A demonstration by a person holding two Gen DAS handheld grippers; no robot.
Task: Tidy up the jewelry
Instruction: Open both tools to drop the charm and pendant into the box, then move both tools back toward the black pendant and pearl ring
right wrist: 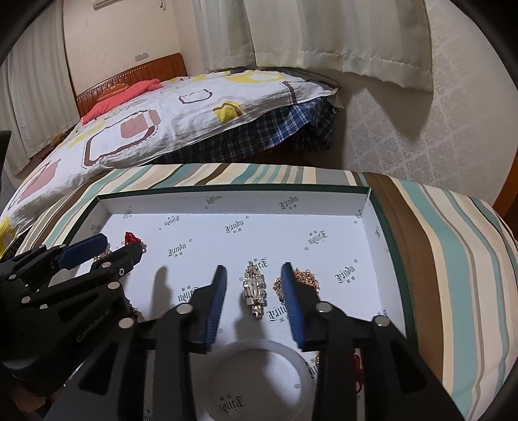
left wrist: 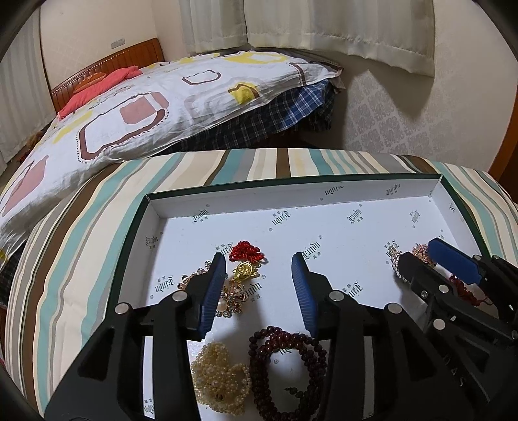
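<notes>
A shallow white box (left wrist: 291, 197) with a green rim lies on a striped cushion. My left gripper (left wrist: 258, 257) is open above its left part. A gold pendant (left wrist: 245, 271) on a red knot (left wrist: 246, 252) lies between the pads, untouched. Beside the left finger is a rhinestone brooch (left wrist: 226, 299). Nearer me are a pearl bracelet (left wrist: 220, 385) and a dark red bead bracelet (left wrist: 288, 356). My right gripper (right wrist: 253, 268) is open over the box's right part (right wrist: 365, 207). A silver rhinestone clip (right wrist: 254, 291) lies loose between its pads. A gold chain piece (right wrist: 306, 278) shows behind the right finger.
A clear bangle (right wrist: 259, 379) lies in the box below the right gripper. The striped cushion (left wrist: 97, 233) surrounds the box. Beyond it are a bed with a patterned quilt (left wrist: 145, 97), a wooden headboard (left wrist: 129, 55) and white curtains (left wrist: 323, 22).
</notes>
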